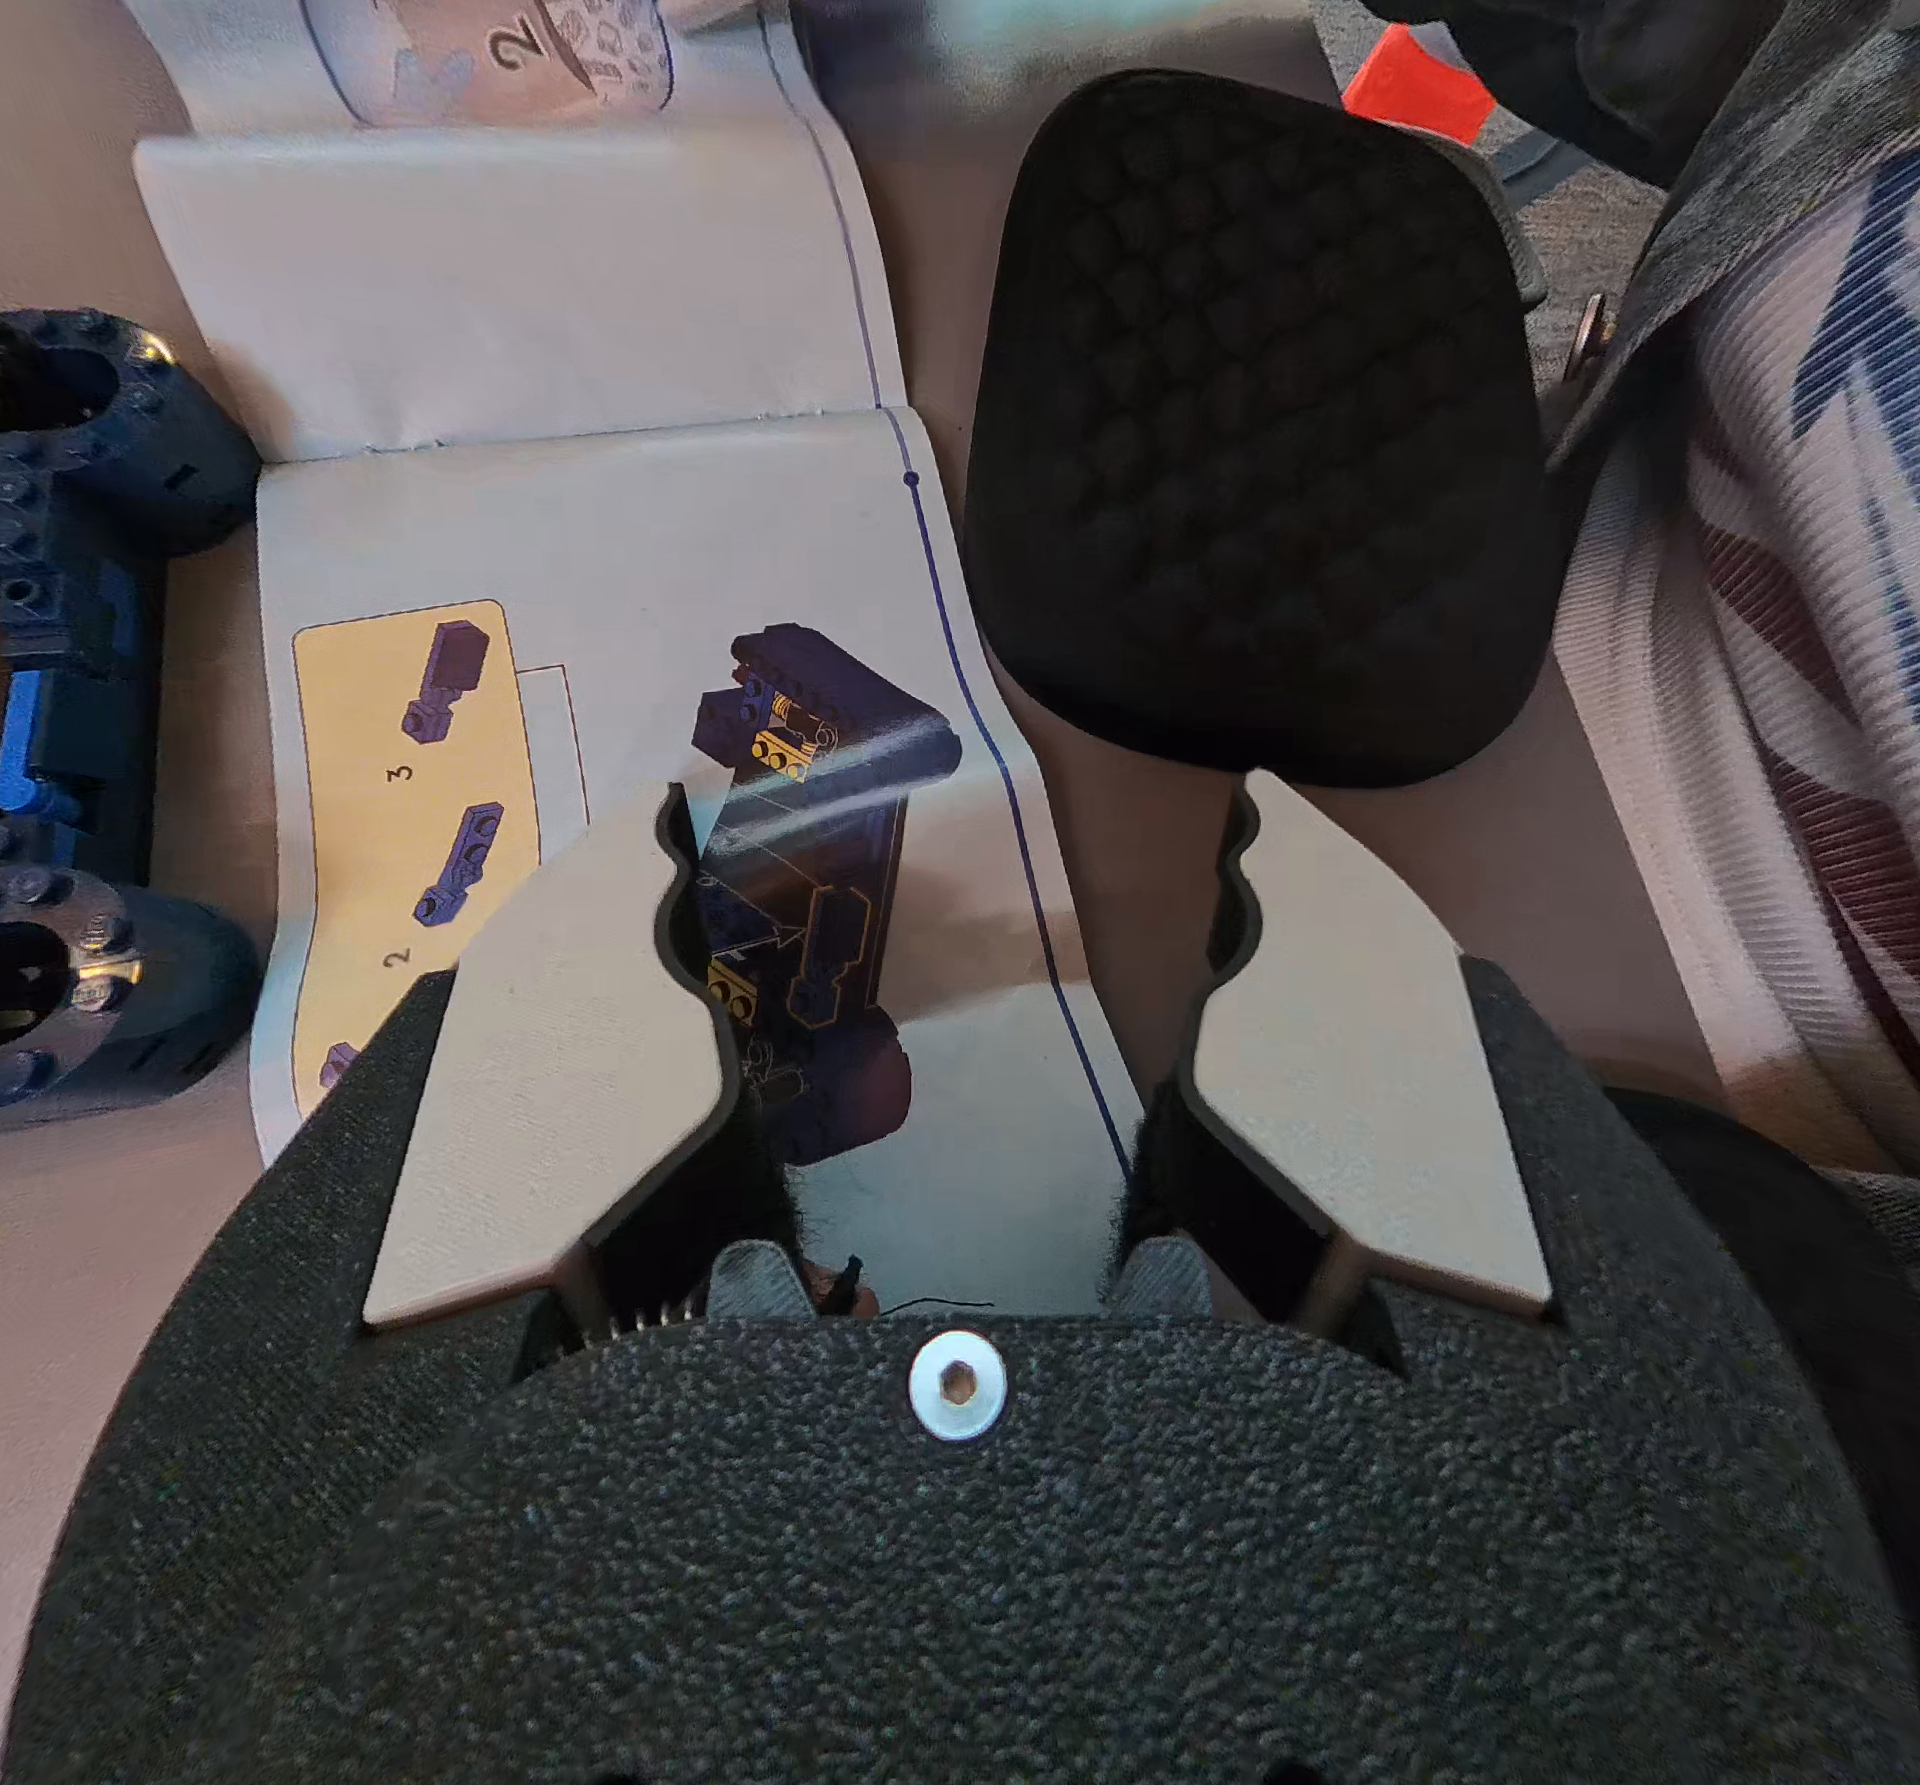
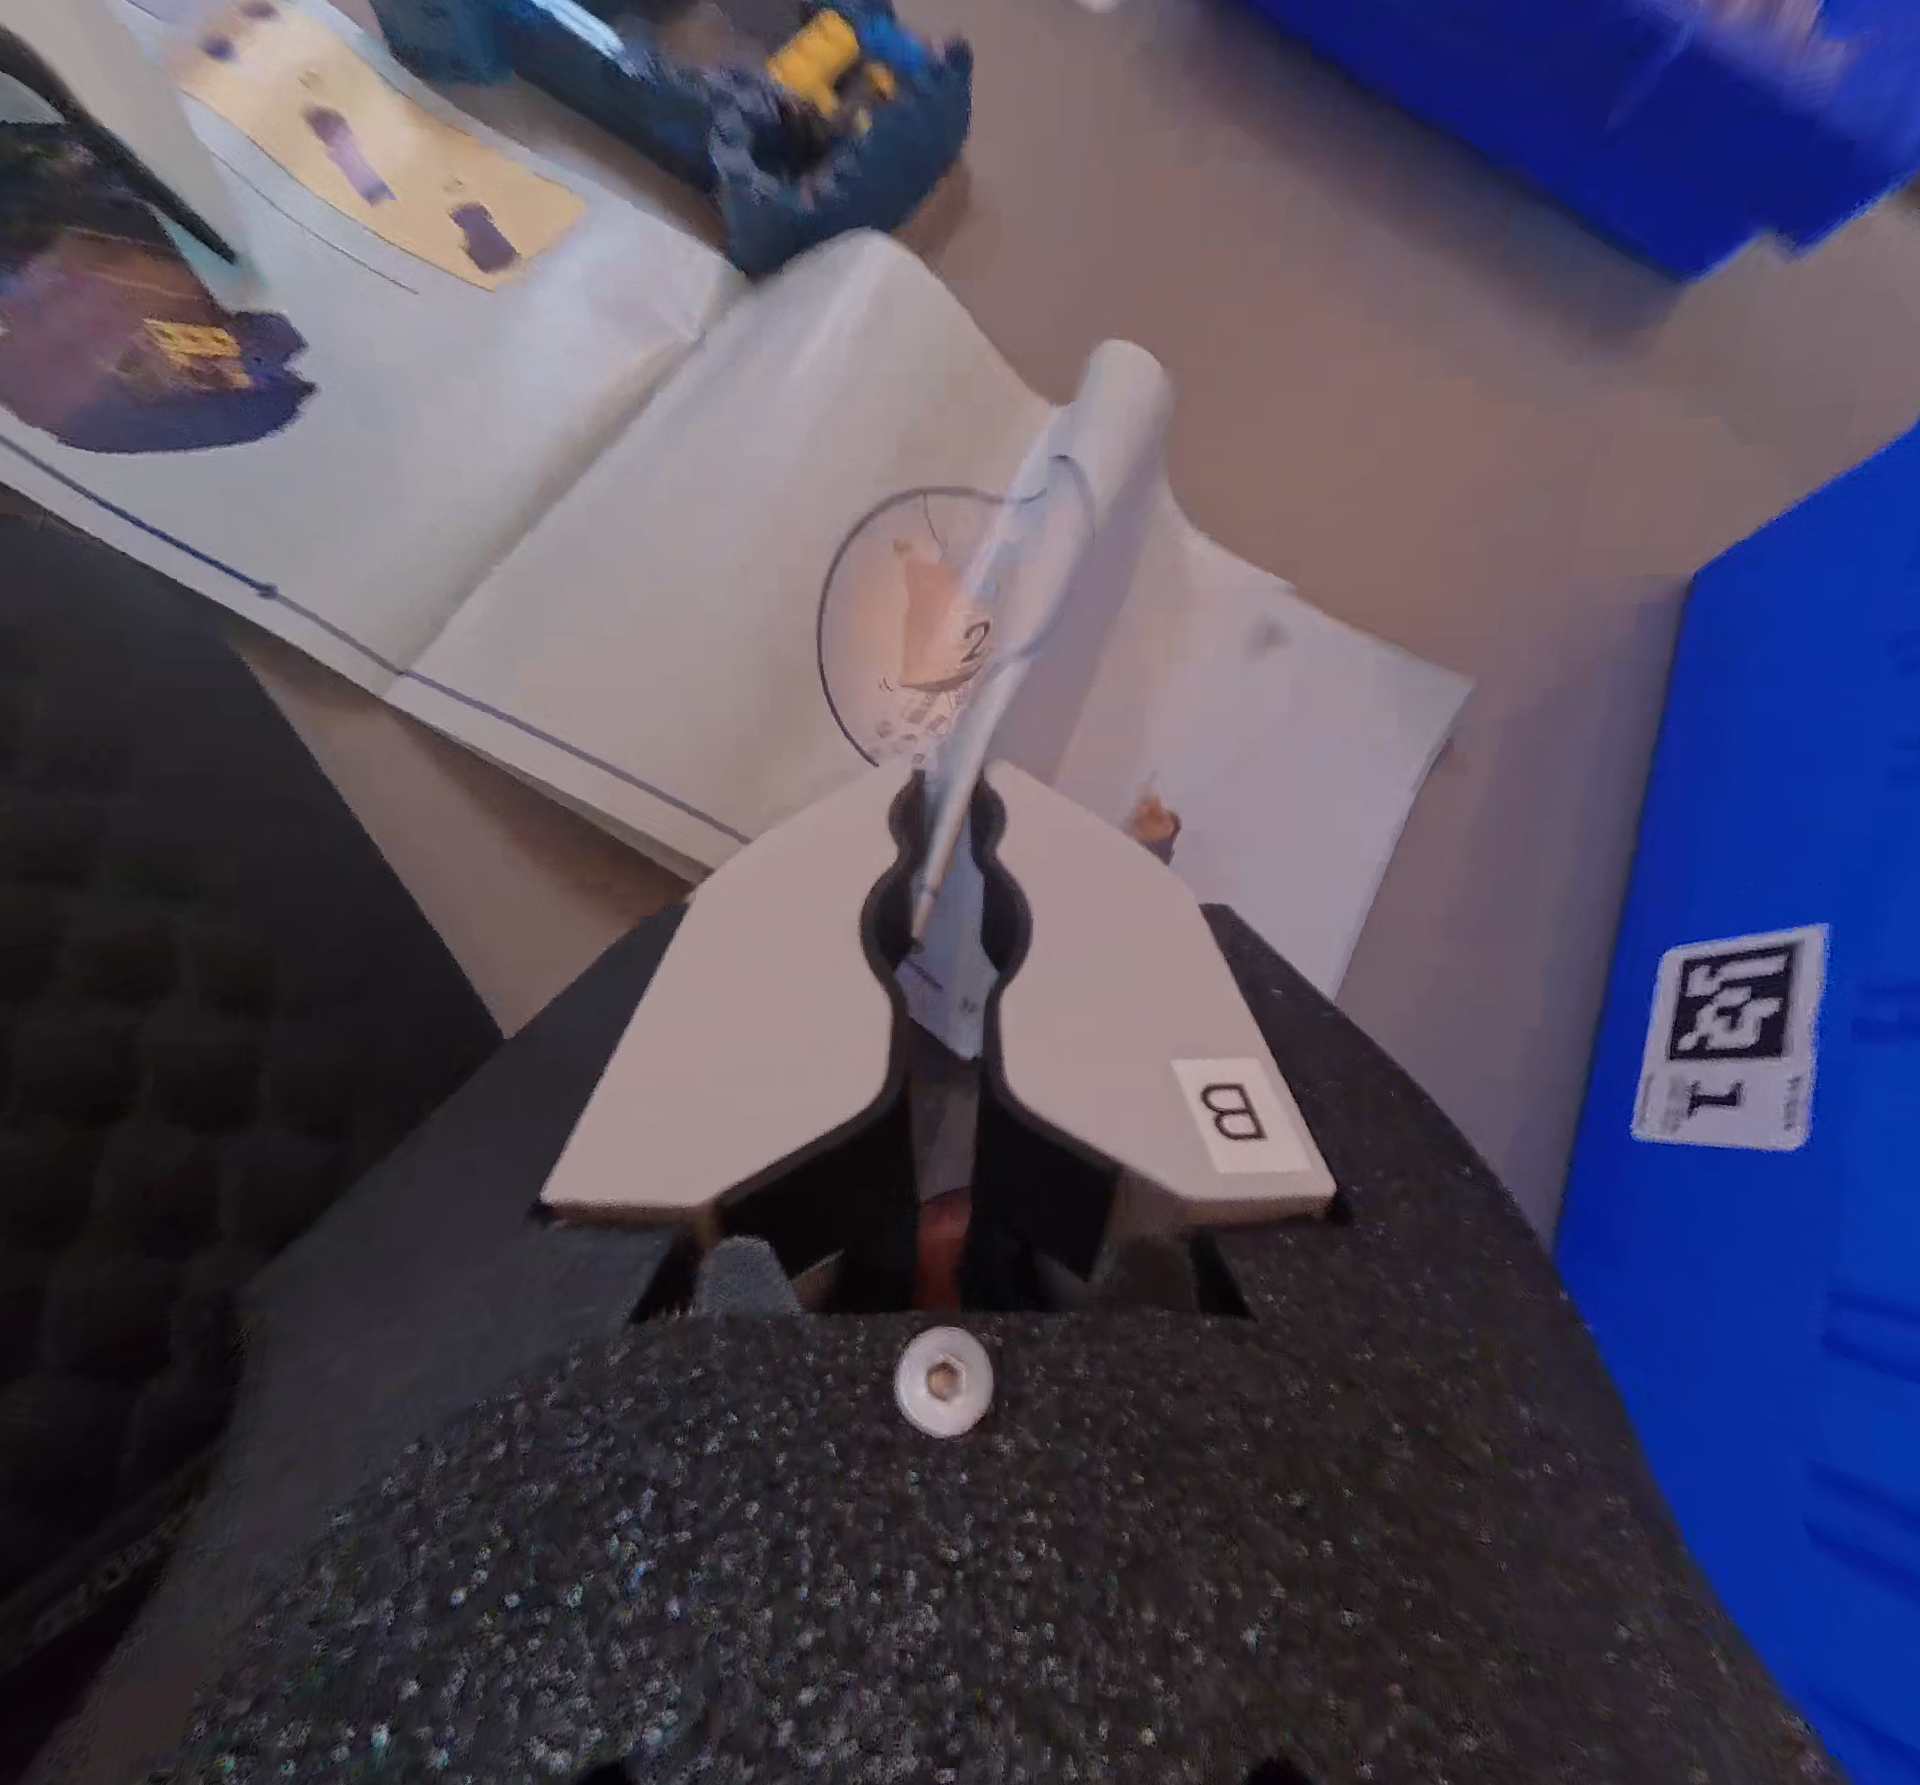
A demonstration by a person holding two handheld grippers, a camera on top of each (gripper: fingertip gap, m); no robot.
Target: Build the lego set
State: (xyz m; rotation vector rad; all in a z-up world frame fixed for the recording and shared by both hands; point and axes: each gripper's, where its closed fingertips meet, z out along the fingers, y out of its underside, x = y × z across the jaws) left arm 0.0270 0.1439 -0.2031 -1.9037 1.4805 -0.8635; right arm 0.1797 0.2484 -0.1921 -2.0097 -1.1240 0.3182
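The right hand-held gripper (image 2: 948, 836) pinched 1 thin, floppy page (image 2: 1049, 530) of the booklet (image 2: 582, 530) by its edge, likely easily torn; the left hand-held gripper (image 1: 956, 862) hung wide open, holding nothing.

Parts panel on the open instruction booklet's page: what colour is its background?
Pale yellow parts panel, clearest in the left wrist view.

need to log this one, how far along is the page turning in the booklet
Done: the instruction booklet already lies open on the table. In hand: the right hand-held gripper is shut on the edge of one page, which stands lifted off the spread. The left hand-held gripper hangs open over the left page, gripping nothing. Left: the lifted page is not yet laid flat.
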